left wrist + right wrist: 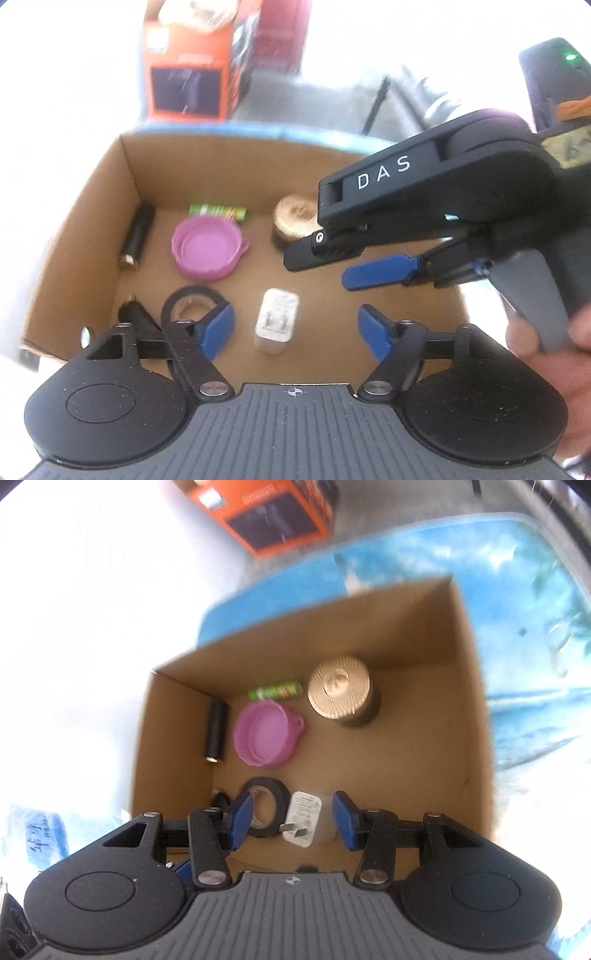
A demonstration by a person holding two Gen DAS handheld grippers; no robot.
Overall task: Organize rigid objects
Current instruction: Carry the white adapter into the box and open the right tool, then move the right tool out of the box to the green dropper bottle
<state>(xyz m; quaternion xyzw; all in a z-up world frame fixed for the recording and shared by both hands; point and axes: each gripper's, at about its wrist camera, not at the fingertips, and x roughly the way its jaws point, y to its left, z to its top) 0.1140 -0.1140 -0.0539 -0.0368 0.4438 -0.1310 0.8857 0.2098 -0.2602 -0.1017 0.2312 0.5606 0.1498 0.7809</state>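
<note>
- The left gripper hung over the open cardboard box, and its jaws stood wide and released, with nothing between the blue pads.
- No earlier view was given, so only the state at this moment is told.
- The white charger plug lay on the box floor under the left gripper, free of both pads.
- The right gripper was also above the box; its jaws were partly apart and grasped nothing, and the white charger plug lay lower down on the floor between the pads in that view.
- In the left wrist view the right gripper came in from the right side, with a person's hand on its grey handle.
- The black tape roll lay just beside the plug, toward the left wall.
- The pink lid lay with its open side up near the middle of the floor.
- The green battery lay behind the pink lid, near the far wall.
- A black cylinder lay along the left wall.
- A jar with a gold cap stood upright toward the far right part of the floor.
- The box stood on a blue patterned mat on the tabletop.
- An orange carton stood behind the box.
</note>
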